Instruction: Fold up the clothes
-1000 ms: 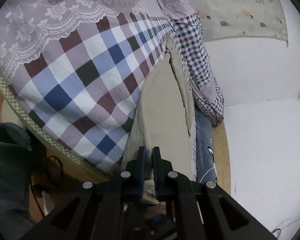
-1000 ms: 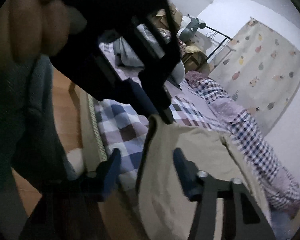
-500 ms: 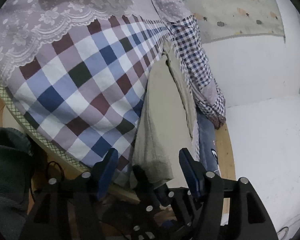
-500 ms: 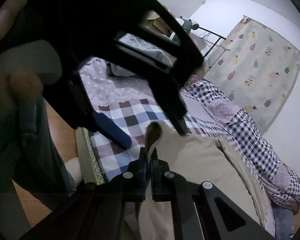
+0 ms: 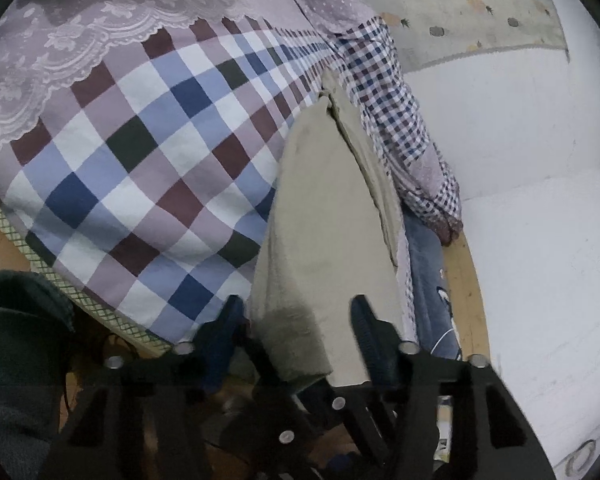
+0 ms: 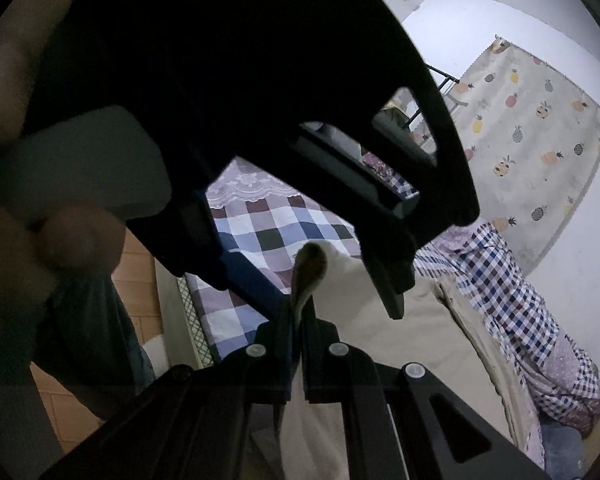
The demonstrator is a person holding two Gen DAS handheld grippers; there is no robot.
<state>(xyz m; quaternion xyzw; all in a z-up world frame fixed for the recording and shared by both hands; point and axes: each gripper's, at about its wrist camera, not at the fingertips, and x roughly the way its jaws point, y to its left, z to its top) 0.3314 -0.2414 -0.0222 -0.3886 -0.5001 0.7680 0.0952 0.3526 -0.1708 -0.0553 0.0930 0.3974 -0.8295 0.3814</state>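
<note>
Beige garment [image 6: 412, 344] edge pinched in right tool [image 6: 298, 320]

We find no writing, label or number that can be read. Both views show only patterned fabrics.

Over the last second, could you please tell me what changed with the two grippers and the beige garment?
The hold passed from one hand to the other. The left gripper, shut on the beige garment a second ago, let go; its jaws have just narrowed slightly and stand apart, the cloth hanging loose between them. The right gripper, then open around the garment's edge, closed and now pinches it. The checked bedspread and gingham cloth lie unchanged.
</note>
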